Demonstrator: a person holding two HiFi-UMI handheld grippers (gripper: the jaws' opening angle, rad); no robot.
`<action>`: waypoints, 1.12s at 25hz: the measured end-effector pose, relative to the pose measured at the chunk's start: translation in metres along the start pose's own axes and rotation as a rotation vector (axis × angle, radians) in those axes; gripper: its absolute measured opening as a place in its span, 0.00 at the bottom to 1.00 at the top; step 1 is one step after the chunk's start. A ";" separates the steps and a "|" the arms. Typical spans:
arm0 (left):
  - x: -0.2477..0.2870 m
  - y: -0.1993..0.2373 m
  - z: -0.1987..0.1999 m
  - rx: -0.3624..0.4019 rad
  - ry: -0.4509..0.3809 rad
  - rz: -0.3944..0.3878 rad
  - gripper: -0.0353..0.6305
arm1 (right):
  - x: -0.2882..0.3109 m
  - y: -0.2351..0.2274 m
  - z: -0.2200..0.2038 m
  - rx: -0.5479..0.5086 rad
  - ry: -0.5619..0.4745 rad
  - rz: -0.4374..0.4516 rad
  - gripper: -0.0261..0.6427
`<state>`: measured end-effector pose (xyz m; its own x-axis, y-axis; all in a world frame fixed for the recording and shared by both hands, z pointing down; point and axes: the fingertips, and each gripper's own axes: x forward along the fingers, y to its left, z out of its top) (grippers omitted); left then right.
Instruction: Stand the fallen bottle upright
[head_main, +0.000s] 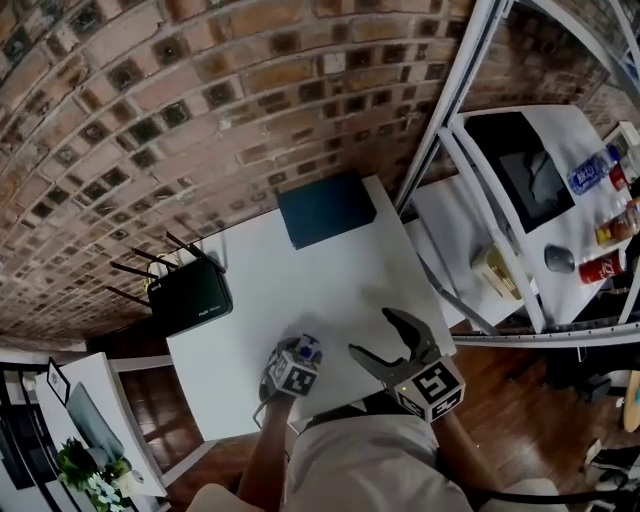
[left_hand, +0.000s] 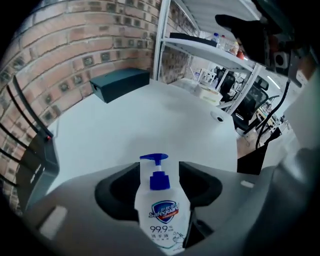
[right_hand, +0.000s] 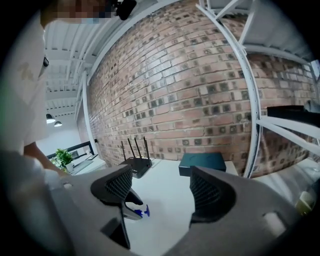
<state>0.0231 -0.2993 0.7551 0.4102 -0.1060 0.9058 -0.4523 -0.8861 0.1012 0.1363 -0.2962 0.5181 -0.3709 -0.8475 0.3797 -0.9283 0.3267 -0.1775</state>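
Observation:
A white soap bottle (left_hand: 162, 210) with a blue pump sits between the jaws of my left gripper (left_hand: 161, 176), which is shut on its body. The pump end points away from the camera, out past the jaw tips toward the white table (left_hand: 125, 130). In the head view the left gripper (head_main: 300, 358) is low over the table's near edge, with the bottle (head_main: 308, 349) just beyond its marker cube. My right gripper (head_main: 370, 332) hovers to the right of it, open and with nothing in it. In the right gripper view (right_hand: 161, 189) the blue pump (right_hand: 144, 212) peeks out past the left jaw.
A black router (head_main: 190, 296) with antennas stands at the table's far left, and a dark blue box (head_main: 326, 209) at the far edge by the brick wall. A white metal rack (head_main: 480, 180) with bottles and cans (head_main: 600, 266) is on the right. A plant (head_main: 85, 476) is at the lower left.

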 end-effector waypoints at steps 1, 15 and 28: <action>0.004 -0.002 0.000 0.008 0.013 -0.003 0.44 | -0.002 -0.003 -0.001 0.003 0.002 -0.006 0.56; 0.026 0.006 0.002 0.054 0.063 0.097 0.26 | -0.012 -0.013 0.015 0.014 -0.074 -0.038 0.56; -0.052 0.049 0.035 -0.151 -0.221 0.219 0.19 | 0.001 0.010 0.030 -0.005 -0.103 0.031 0.56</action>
<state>0.0071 -0.3525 0.6982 0.4449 -0.3961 0.8032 -0.6536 -0.7567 -0.0112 0.1276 -0.3061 0.4894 -0.3947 -0.8756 0.2785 -0.9168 0.3549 -0.1833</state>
